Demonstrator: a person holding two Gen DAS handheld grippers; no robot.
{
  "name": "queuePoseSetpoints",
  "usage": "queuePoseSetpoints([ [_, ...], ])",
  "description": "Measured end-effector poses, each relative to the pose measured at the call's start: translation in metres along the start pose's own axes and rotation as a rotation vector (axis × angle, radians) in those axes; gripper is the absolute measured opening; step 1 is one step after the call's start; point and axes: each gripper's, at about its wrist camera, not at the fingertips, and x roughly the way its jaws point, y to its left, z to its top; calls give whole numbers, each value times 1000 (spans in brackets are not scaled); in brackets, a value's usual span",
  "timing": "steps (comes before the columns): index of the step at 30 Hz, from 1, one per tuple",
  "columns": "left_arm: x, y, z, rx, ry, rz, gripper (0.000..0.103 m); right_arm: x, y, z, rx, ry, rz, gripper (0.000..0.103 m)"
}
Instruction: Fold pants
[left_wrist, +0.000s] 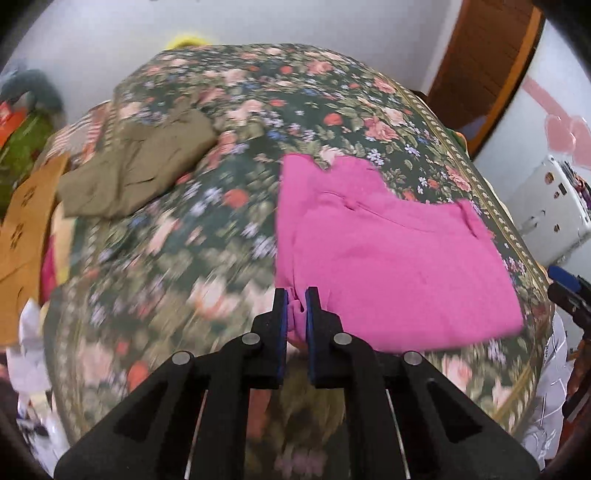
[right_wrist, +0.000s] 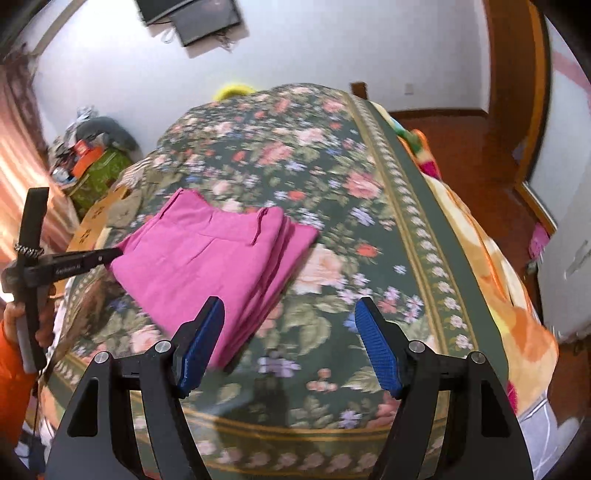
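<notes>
Pink pants (left_wrist: 391, 258) lie folded in a flat stack on the floral bedspread (left_wrist: 207, 236). My left gripper (left_wrist: 296, 295) is shut on the near left corner of the pants. In the right wrist view the pants (right_wrist: 207, 258) lie left of centre, with the left gripper (right_wrist: 110, 254) pinching their left edge. My right gripper (right_wrist: 290, 314) is open and empty, just above the near right edge of the stack.
A folded olive garment (left_wrist: 136, 173) lies on the bed at the far left. An orange patterned cloth (left_wrist: 26, 236) hangs at the left edge. A blanket (right_wrist: 517, 314) drapes the bed's right side. A white appliance (left_wrist: 550, 218) stands to the right.
</notes>
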Motion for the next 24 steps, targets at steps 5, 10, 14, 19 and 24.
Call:
queuePoseSetpoints([
  [5,-21,4,-27,-43,-23,9,9,5,32,1,-67,-2,60,63],
  [10,-39,6,-31,-40,-74,39,12,30,56,3,-120,56,124,48],
  [14,-36,16,-30,-46,-89,86,12,51,63,2,-145,89,109,45],
  [19,-7,35,-45,-46,12,98,12,68,54,-9,-147,140,113,40],
  [24,-26,43,-34,-38,-21,71,12,58,47,0,-145,145,98,42],
])
